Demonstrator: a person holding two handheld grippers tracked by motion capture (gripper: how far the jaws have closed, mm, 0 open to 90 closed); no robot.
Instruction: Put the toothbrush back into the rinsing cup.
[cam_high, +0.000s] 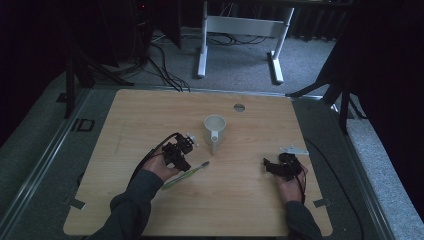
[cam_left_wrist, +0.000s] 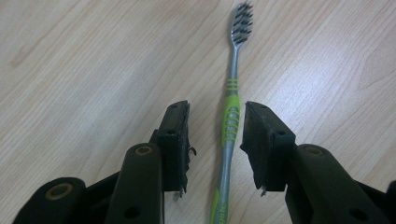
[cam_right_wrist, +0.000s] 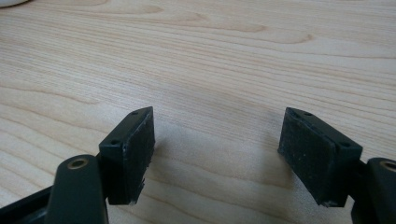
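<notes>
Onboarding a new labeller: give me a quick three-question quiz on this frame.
1. True or false: the left tool is shut on the toothbrush.
2. What does the right tool hold? A) the mug B) the toothbrush C) nothing
3. Fill in: the white mug stands ____, handle towards the person.

Key: 1 false, jaws straddle the handle with gaps; 2 C; 3 upright.

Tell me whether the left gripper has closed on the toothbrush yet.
Not yet. The left gripper is open: its jaws straddle the toothbrush handle with a gap either side.
</notes>
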